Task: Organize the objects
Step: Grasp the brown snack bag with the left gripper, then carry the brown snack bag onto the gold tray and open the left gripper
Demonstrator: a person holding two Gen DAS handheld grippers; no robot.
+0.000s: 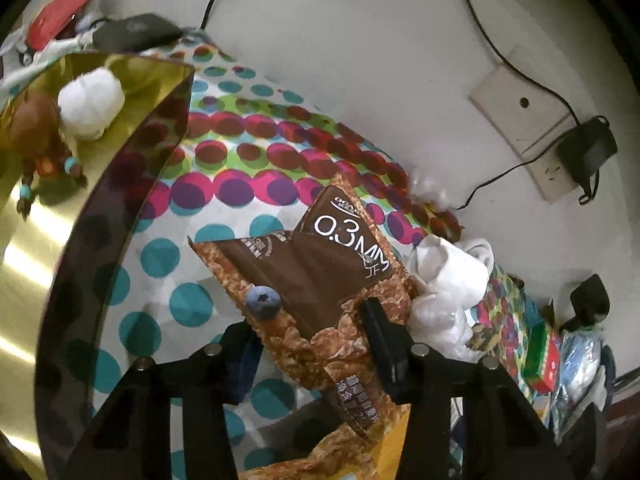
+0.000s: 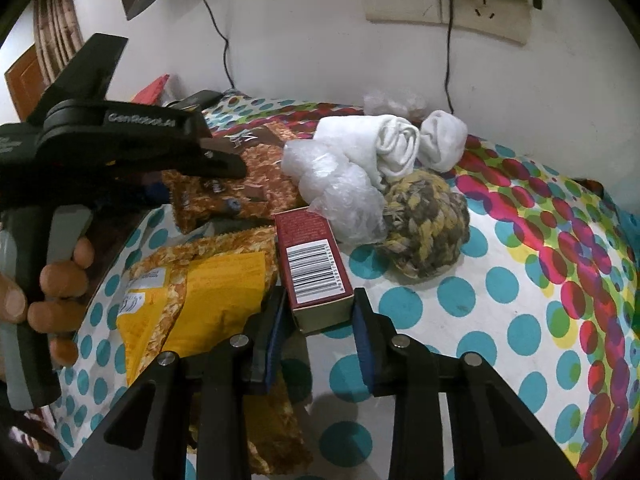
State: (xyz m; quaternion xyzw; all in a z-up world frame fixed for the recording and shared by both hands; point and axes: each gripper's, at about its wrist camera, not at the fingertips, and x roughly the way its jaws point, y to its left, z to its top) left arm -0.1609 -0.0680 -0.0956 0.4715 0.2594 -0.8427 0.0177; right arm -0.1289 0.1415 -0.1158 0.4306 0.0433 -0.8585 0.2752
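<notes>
Spread over the worktop: a white cloth printed with teal, magenta and red dots (image 2: 480, 300), running back to a plain white wall (image 2: 320, 52) with a beige socket plate (image 2: 486, 10) and black cables. On the cloth near the wall, rolled white socks (image 2: 396, 144), crumpled clear plastic (image 2: 340, 196) and a yellow-grey braided rope ball (image 2: 424, 224), bunched together. Left tongs (image 1: 308, 332) clenched on a brown-and-gold snack packet (image 1: 320, 264), beside a gold-lined box (image 1: 52, 216). Right tongs (image 2: 316, 320) parted around a dark red barcoded carton (image 2: 316, 268), pads not clearly pressing.
</notes>
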